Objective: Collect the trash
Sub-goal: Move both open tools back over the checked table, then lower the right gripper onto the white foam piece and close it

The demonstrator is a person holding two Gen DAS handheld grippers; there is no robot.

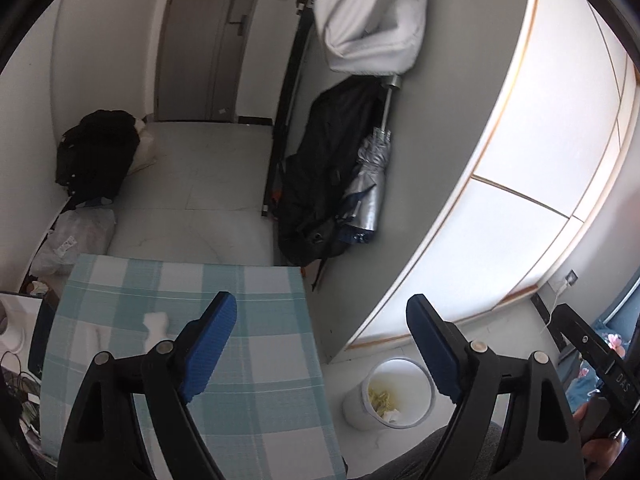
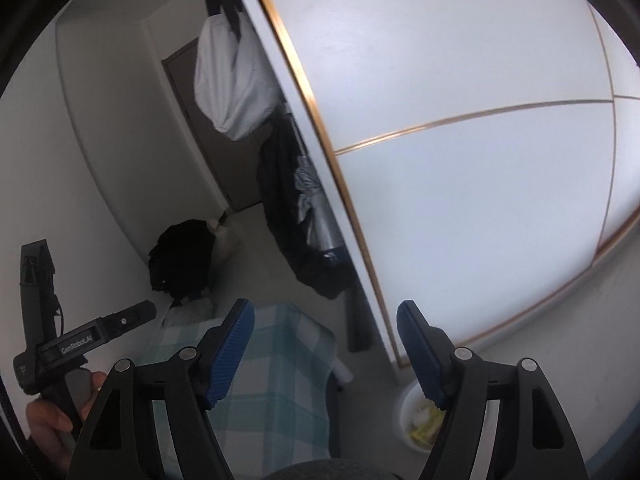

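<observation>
A white trash bin [image 1: 356,404] stands on the floor to the right of the table, with yellowish scraps and a white wad inside. The right wrist view shows the same bin [image 2: 402,400] low down, partly behind a finger. On the table's teal checked cloth [image 1: 248,344] lies a crumpled white tissue [image 1: 156,322]. My left gripper [image 1: 320,302] hangs high over the table's right edge, open and empty. My right gripper [image 2: 325,309] is also open and empty, above the gap between table and bin. Each view shows the other gripper's body at its edge, held in a hand.
A white wardrobe [image 1: 520,184] with gold trim fills the right side. Against its grey side lean a black bag [image 1: 320,176] and a silver umbrella [image 1: 368,192]. A black backpack [image 1: 96,152] and a plastic bag [image 1: 76,236] sit along the left wall.
</observation>
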